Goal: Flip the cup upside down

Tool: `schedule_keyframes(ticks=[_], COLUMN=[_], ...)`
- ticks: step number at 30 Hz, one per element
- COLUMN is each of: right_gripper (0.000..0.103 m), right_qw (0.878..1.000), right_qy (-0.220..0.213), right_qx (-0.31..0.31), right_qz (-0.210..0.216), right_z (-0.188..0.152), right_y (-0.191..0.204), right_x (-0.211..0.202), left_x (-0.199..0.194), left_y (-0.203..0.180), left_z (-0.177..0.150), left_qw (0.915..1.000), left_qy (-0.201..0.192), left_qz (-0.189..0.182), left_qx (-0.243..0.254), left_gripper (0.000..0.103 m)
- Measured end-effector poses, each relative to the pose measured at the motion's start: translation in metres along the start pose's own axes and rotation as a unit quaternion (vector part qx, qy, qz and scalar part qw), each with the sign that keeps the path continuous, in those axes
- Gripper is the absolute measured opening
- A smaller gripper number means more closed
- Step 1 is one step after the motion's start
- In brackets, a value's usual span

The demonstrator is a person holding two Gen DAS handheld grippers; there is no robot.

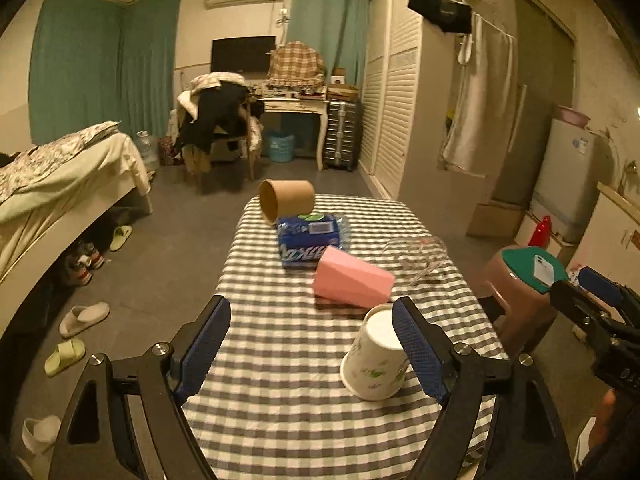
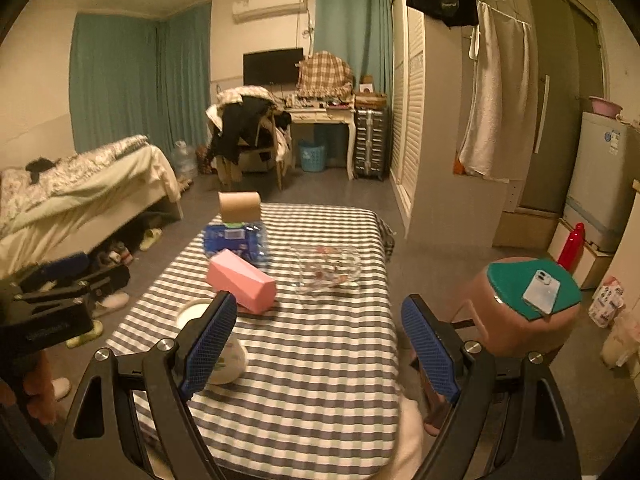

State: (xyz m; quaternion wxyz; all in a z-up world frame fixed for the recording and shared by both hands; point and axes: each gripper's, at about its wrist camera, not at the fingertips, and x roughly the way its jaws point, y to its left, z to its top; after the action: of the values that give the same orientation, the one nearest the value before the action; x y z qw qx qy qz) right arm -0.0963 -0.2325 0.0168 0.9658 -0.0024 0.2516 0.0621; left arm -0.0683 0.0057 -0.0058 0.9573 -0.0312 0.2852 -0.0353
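Observation:
A white paper cup (image 1: 376, 356) with a green leaf print stands upside down on the checkered tablecloth (image 1: 288, 360), base up. My left gripper (image 1: 312, 344) is open above the table; its right finger (image 1: 420, 352) sits just beside the cup, which lies partly behind it. In the right wrist view the cup (image 2: 228, 360) is mostly hidden behind the left finger (image 2: 208, 344) of my right gripper (image 2: 320, 344), which is open and empty over the table's right side. The right gripper also shows at the left wrist view's right edge (image 1: 600, 312).
A pink faceted cup (image 1: 352, 280) lies on its side mid-table, with a blue tissue pack (image 1: 310, 240), a brown cardboard tube (image 1: 284, 200) and a clear glass jug (image 1: 420, 256) beyond. A brown stool (image 2: 524, 308) with a phone stands right of the table. A bed is at left.

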Motion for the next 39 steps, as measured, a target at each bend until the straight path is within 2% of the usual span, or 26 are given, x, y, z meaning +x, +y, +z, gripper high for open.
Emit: schedule_keyframes(ticks=[3, 7, 8, 10, 18, 21, 26, 30, 39], right_gripper=[0.084, 0.084, 0.084, 0.084, 0.085, 0.094, 0.095, 0.103, 0.103], right_qw=[1.0, 1.0, 1.0, 1.0, 1.0, 1.0, 1.0, 1.0, 1.0], right_qy=[-0.008, 0.002, 0.004, 0.007, 0.0, -0.001, 0.001, -0.002, -0.003], right_qx=[0.007, -0.006, -0.008, -0.011, -0.01, -0.008, -0.003, 0.001, 0.005], right_qz=[0.009, 0.016, 0.017, 0.016, 0.007, 0.003, 0.0, -0.005, -0.012], right_z=[-0.01, -0.021, -0.023, -0.026, -0.024, -0.025, -0.026, -0.027, -0.027], right_y=[0.003, 0.012, 0.015, 0.018, 0.018, 0.016, 0.013, 0.011, 0.009], right_x=[0.001, 0.01, 0.011, 0.012, 0.009, 0.009, 0.01, 0.011, 0.01], left_x=[-0.004, -0.009, -0.011, -0.015, -0.018, -0.02, -0.023, -0.023, -0.024], left_y=[0.005, 0.006, 0.007, 0.009, 0.01, 0.01, 0.011, 0.011, 0.01], left_z=[-0.01, -0.017, -0.018, -0.021, -0.021, -0.022, -0.022, -0.023, -0.024], left_qw=[0.9999, 0.9996, 0.9996, 0.9993, 0.9989, 0.9987, 0.9983, 0.9982, 0.9975], left_qy=[-0.007, -0.012, -0.013, -0.021, -0.024, -0.028, -0.032, -0.029, -0.029], left_qz=[0.012, 0.024, 0.026, 0.031, 0.038, 0.042, 0.048, 0.052, 0.064], left_qx=[-0.007, -0.004, -0.006, -0.008, -0.009, -0.006, -0.009, -0.011, -0.008], left_gripper=[0.086, 0.087, 0.092, 0.097, 0.098, 0.103, 0.103, 0.103, 0.103])
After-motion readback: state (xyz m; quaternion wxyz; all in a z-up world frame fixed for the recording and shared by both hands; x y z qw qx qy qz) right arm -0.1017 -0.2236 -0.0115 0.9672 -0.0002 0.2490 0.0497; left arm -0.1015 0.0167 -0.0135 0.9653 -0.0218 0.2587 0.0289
